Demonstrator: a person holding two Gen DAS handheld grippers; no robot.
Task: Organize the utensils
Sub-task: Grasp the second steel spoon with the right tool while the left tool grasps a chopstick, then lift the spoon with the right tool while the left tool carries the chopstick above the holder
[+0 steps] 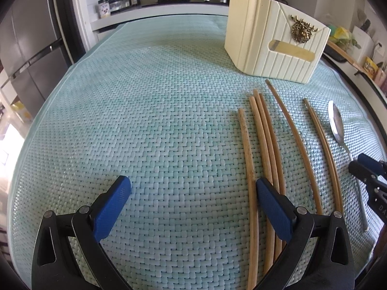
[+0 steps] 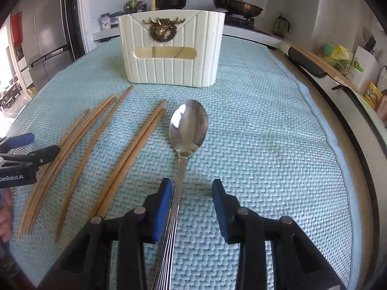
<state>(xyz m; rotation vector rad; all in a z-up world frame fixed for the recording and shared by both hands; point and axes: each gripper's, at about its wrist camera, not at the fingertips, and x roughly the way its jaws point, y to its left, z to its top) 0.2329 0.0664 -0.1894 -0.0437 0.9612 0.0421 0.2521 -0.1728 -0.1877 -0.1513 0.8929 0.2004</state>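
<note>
So the right gripper [image 2: 192, 192] sits low over the spoon [image 2: 187, 130], fingers spread, with the handle running up between them. The handle lies right against the left blue pad, while the right pad stands clear of it, so nothing is pinched. The spoon lies flat on the pale green woven mat [image 2: 254, 133] covering the counter, bowl toward the cream utensil holder [image 2: 171, 48] with the brass deer badge on its front.

To the left of the spoon, six wooden chopsticks [image 1: 263, 142] lie loosely side by side, tips toward the holder.

The left gripper [image 1: 193, 186] hovers at the near ends of the chopsticks, fingers spread wide and holding nothing. Its right pad sits over the leftmost sticks; whether it touches them is hard to tell.
</note>
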